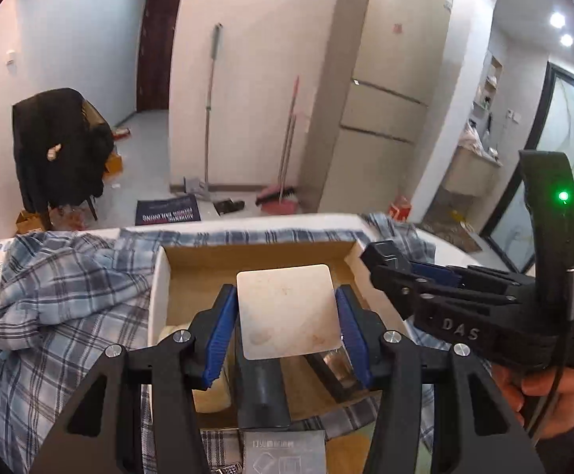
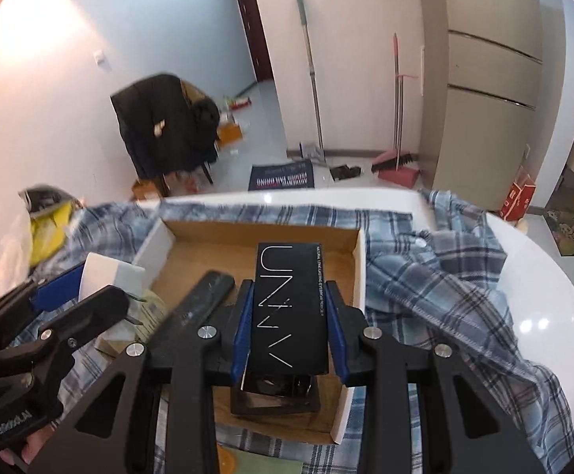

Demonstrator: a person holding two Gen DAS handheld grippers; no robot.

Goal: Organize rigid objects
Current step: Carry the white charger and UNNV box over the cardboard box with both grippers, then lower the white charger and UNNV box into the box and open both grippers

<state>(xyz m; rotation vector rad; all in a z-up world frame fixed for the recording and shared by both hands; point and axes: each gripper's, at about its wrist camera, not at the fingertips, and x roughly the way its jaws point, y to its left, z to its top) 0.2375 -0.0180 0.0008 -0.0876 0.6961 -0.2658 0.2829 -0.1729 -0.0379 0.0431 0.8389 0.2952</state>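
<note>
Two grippers: both over the box (image 2: 192,237)
Left gripper (image 1: 286,318): clamped on one steel cup (image 1: 287,312)
Right gripper (image 2: 289,326): clamped on one black carton (image 2: 289,308)

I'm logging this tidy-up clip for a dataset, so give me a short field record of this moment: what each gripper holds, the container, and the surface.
left gripper: shut on white square plate, held over the box
right gripper: shut on black carton with white lettering, held over the box
container: open cardboard box, white outside, brown inside
already in box: long dark flat item; a dark frame-like piece under the carton
surface: white round table covered partly by blue plaid cloth
</note>
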